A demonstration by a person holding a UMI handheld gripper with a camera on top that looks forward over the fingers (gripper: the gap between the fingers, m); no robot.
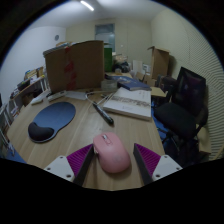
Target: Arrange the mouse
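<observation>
The mouse (111,152) is pale pink, with a smooth rounded back and a faint seam running along its top. It lies flat on the wooden counter (125,128), close to the counter's near edge, with its long axis running roughly away from that edge. It sits between the two fingers of the gripper (111,162), whose purple pads (72,160) flank it left and right. A sliver of counter shows between the mouse and each pad, so the jaws stand apart around it and the mouse rests on the counter by its own weight. No cable is visible on it.
</observation>
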